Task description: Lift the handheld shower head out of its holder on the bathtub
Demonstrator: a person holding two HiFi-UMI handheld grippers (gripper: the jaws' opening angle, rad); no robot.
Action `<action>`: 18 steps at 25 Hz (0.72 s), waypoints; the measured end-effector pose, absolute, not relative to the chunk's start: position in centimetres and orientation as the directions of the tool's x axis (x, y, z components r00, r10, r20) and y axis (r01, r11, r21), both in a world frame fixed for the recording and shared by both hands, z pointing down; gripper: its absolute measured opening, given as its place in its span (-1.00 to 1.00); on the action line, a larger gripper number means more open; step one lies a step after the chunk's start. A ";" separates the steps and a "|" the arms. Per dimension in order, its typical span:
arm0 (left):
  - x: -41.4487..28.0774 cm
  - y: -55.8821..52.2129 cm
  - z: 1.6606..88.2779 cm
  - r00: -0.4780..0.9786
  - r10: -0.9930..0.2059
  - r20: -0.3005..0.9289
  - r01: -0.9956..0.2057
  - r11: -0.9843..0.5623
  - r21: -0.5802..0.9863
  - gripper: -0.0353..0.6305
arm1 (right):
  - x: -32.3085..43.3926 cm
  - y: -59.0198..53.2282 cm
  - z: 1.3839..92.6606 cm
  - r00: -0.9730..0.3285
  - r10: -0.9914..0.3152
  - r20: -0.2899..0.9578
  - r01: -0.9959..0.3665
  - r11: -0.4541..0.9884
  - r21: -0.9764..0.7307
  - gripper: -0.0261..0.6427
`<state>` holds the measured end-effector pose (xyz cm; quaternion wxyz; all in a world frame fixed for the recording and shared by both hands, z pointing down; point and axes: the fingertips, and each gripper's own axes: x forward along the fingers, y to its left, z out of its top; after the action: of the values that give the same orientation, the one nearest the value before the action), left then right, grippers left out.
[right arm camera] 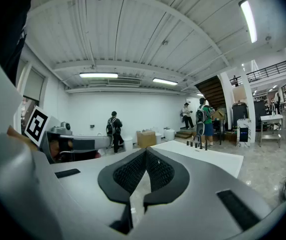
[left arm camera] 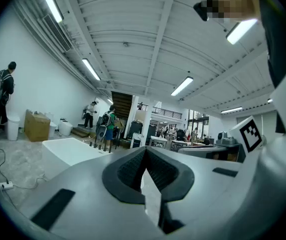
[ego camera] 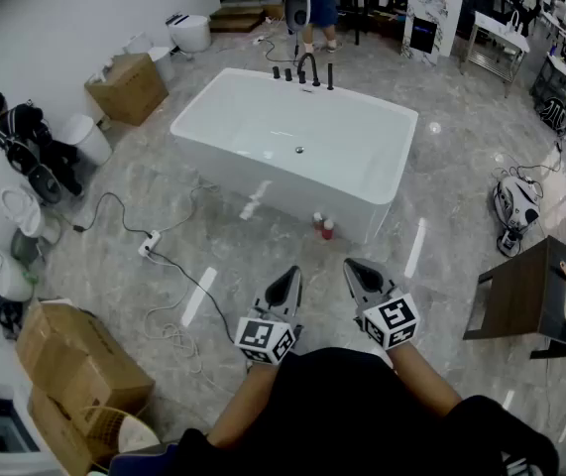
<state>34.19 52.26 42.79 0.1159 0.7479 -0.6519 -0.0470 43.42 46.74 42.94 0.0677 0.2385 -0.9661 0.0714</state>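
A: What is closest in?

B: The left hand-held gripper (ego camera: 289,279) and the right hand-held gripper (ego camera: 356,267), side by side above the marble floor (ego camera: 263,256), both roughly level. Each has its jaws pressed together with nothing between them.

A: And past them?

B: A white power strip (ego camera: 149,244) with its cable lies to the left on the floor. Two small red bottles (ego camera: 323,227) stand just beside the near wall of the bathtub (ego camera: 292,191).

A: Where is the handheld shower head?

B: On the bathtub's far rim, in a row of black fittings. The slim upright at the right end looks like the handheld shower head (ego camera: 330,75), standing in its holder, with the curved spout (ego camera: 308,65) just to its left. Both hand-held grippers are well apart from it.

A: Anything farther?

B: A person (ego camera: 319,6) stands beyond the bathtub, and a cardboard box (ego camera: 127,89) sits off to the left.
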 end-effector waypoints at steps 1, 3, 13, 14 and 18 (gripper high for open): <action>34.4 52.2 42.7 0.146 -0.986 0.081 -0.964 -0.124 0.234 -0.92 | 43.7 46.7 42.9 -0.876 -0.454 0.161 -0.473 0.874 -0.110 -0.93; 34.7 52.0 42.5 0.148 -0.986 0.079 -0.965 -0.126 0.231 -0.92 | 44.0 46.5 42.9 -0.875 -0.459 0.152 -0.478 0.869 -0.128 -0.93; 34.5 51.5 42.7 0.137 -0.988 0.074 -0.968 -0.118 0.223 -0.92 | 45.0 46.0 43.8 -0.876 -0.457 0.153 -0.479 0.857 -0.190 -0.93; 34.4 51.6 42.6 0.142 -0.987 0.072 -0.967 -0.123 0.224 -0.92 | 45.0 45.9 43.9 -0.874 -0.461 0.154 -0.484 0.854 -0.192 -0.93; 34.3 51.9 42.6 0.153 -0.986 0.066 -0.966 -0.136 0.220 -0.92 | 45.6 46.1 44.1 -0.869 -0.468 0.160 -0.491 0.853 -0.177 -0.92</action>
<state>34.32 51.90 42.59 0.1056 0.7520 -0.6489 -0.0473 45.61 46.07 44.08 0.0555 0.2496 -0.9609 0.1066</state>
